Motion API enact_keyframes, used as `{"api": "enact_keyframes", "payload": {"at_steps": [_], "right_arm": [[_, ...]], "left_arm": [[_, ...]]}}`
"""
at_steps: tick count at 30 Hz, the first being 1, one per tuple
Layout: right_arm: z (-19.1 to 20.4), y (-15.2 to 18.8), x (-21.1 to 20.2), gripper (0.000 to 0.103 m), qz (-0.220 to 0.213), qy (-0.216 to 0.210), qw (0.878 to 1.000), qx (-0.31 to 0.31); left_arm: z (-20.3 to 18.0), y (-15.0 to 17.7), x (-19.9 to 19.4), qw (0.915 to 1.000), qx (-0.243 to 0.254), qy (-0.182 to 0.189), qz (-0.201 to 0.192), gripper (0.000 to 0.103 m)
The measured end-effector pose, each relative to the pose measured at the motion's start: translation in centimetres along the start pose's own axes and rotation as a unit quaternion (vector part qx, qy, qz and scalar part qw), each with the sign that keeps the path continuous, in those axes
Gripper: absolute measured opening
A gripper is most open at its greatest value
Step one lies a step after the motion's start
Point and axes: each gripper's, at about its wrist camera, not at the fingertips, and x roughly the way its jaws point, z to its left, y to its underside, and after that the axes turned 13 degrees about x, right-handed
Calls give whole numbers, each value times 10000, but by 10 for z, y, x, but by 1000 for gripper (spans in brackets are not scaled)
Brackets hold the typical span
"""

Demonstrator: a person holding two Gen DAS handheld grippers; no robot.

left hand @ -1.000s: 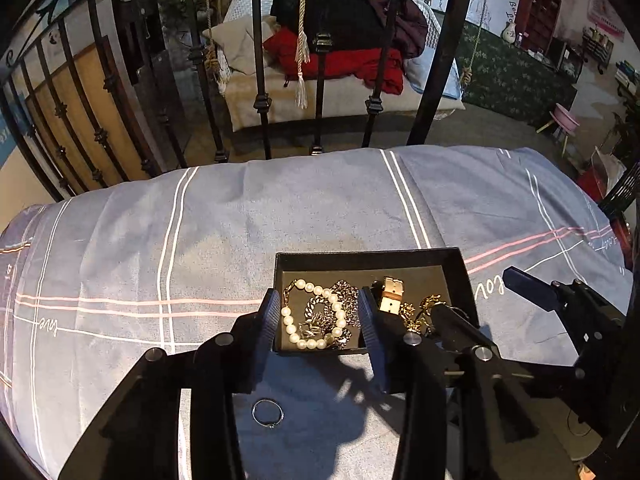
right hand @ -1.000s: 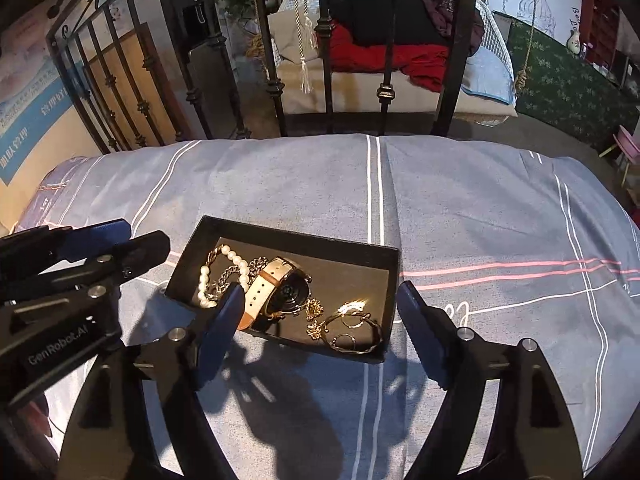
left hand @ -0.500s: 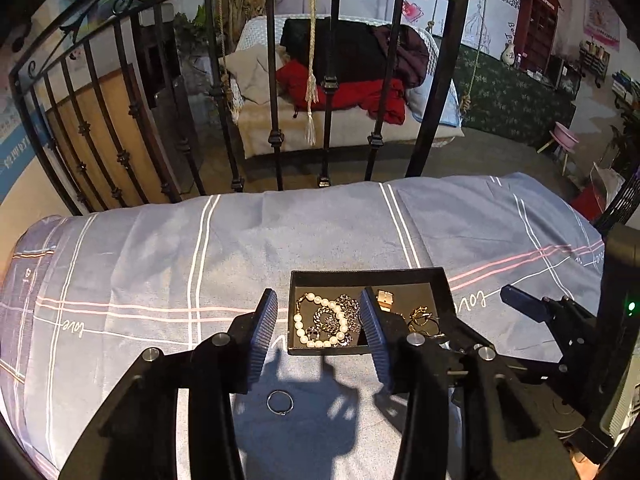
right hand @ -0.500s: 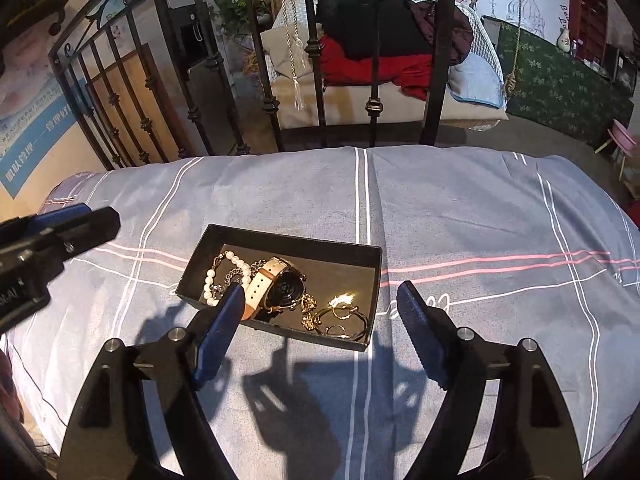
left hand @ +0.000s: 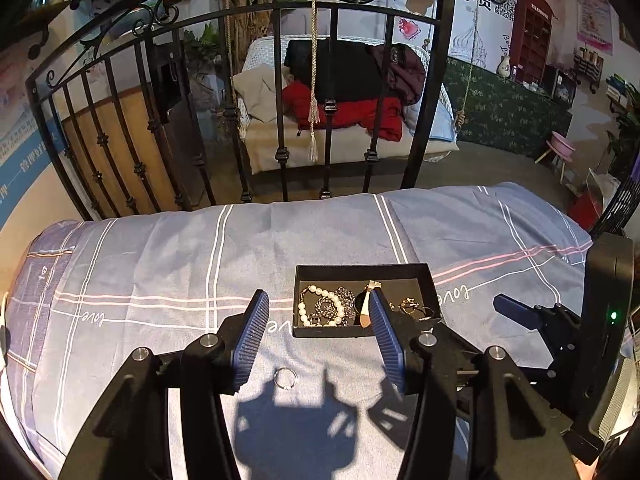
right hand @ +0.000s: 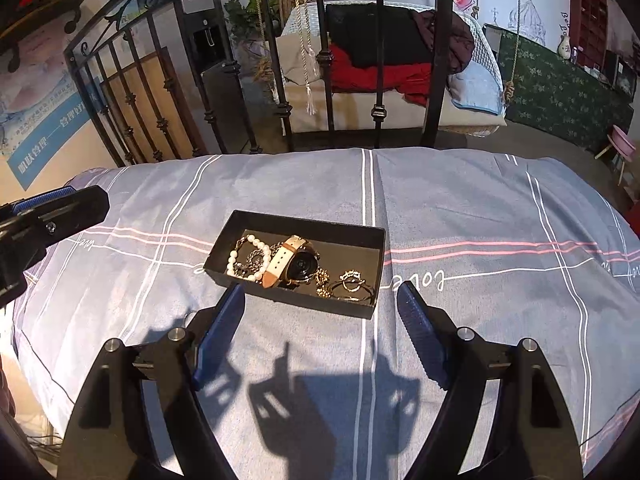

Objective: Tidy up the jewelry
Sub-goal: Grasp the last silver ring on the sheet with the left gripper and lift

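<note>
Both pairs of jaws stand spread wide and hold nothing. The left gripper (left hand: 314, 332) hangs above the bedspread, and a little silver ring (left hand: 285, 379) lies loose on the cloth just below the gap between its jaws, closer to the holder than the fingertips are. Past those fingertips, a bit toward the right one, sits the black tray (left hand: 362, 269), whose near edge is partly hidden by the right finger. Inside it I can make out a pearl bracelet (left hand: 320, 311) and a dark chain tangled beside it.

The right gripper (right hand: 322, 304) hovers with its own jaws framing the near edge of the same tray (right hand: 298, 222). From this side the contents read better: the pearl bracelet (right hand: 244, 256) at the left end, a watch (right hand: 301, 266) with a pale strap in the middle, and some thin gold rings (right hand: 352, 282) toward the right end. The ring on the cloth is not visible from here; the left finger seems to cover that spot.

It looks to me as if most pieces are already in the tray and the stray ring is the one left out. The next move probably asks the left gripper to draw back and drop over the ring, then close on it gently, since such a thin band on soft fabric could slip or sink.
</note>
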Motion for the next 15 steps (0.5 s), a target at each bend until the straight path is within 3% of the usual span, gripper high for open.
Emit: {"api": "enact_keyframes", "payload": {"at_steps": [3, 7, 15], "right_arm": [[2, 6, -6, 79, 5, -5, 10000, -48], [0, 16, -12, 82, 35, 52, 9999, -80], [-7, 49, 0, 83, 348, 55, 9994, -53]], "left_arm": [[-2, 6, -2, 10000, -1, -35, 34, 56], [4, 24, 0, 9997, -172, -187, 52, 77], [30, 103, 60, 9925, -701, -101, 1000, 76]]}}
